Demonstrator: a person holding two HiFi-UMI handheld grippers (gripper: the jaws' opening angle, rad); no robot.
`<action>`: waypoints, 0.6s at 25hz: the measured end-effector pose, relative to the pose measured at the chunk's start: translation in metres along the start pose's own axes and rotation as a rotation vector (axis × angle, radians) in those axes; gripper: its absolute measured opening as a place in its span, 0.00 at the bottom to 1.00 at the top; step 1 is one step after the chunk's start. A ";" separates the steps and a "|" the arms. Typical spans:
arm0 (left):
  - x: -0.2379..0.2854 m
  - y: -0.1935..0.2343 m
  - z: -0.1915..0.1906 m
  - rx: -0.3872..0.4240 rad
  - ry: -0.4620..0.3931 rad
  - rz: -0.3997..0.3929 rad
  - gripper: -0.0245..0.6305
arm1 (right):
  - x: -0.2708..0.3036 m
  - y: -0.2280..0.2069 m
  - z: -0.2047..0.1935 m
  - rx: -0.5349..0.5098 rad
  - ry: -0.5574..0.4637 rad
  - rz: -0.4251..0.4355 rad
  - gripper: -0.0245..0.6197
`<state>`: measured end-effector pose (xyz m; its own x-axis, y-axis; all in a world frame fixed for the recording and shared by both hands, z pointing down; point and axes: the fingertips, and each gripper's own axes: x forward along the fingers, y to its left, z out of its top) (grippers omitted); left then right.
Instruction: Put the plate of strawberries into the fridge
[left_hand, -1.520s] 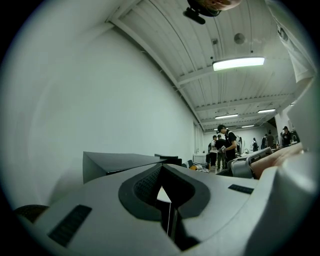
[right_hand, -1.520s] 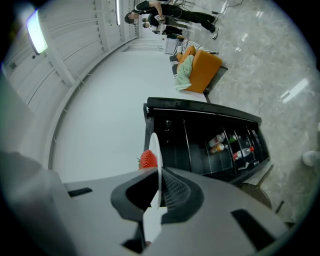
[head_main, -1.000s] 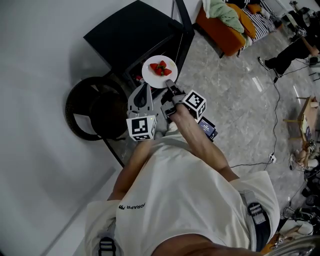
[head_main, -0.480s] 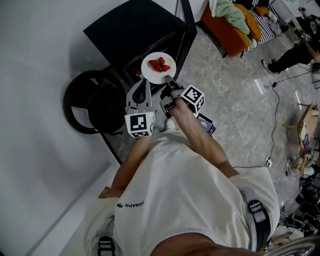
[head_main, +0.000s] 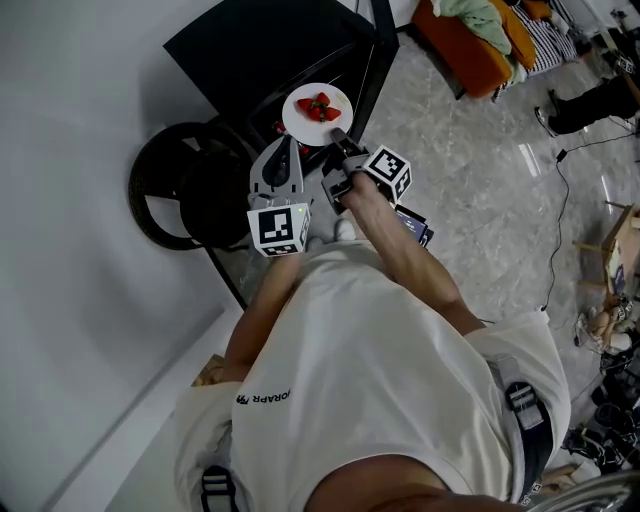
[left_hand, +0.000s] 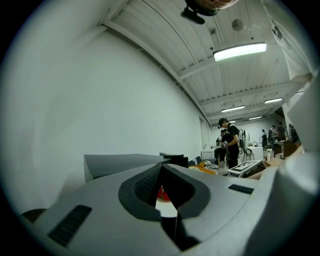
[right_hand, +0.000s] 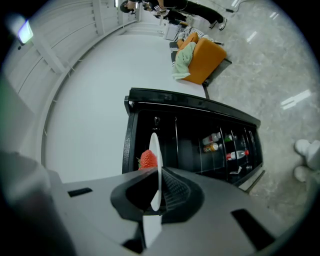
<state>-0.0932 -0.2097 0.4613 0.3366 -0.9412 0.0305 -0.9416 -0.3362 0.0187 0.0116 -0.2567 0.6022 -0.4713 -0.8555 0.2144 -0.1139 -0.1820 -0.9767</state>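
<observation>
The floor (head_main: 470, 190) beside the fridge (head_main: 270, 45) is gleaming like polished stone. The fridge's black shell is looking smooth and matt. Before it, the white plate (head_main: 304, 128) is shining, perhaps glazed ceramic. Beyond the fridge, the sofa (head_main: 468, 45) is showing orange cloth.

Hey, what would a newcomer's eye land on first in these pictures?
Most likely the red strawberries on a white plate, pinched by its rim in the right gripper, near the top centre of the head view. Just beyond it stands the open black fridge, with bottles on its shelves.
</observation>
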 end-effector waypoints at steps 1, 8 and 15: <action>0.001 0.001 0.001 0.001 0.001 0.002 0.04 | 0.002 -0.001 0.000 0.002 0.003 -0.001 0.07; 0.005 0.000 0.000 0.009 0.008 0.002 0.04 | 0.012 -0.003 -0.002 0.004 0.023 -0.005 0.07; 0.005 0.005 -0.001 0.015 0.013 0.012 0.04 | 0.024 -0.015 -0.003 0.000 0.031 -0.032 0.07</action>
<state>-0.0962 -0.2158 0.4626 0.3254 -0.9446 0.0437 -0.9455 -0.3256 0.0029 -0.0002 -0.2730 0.6222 -0.4938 -0.8340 0.2460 -0.1292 -0.2094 -0.9693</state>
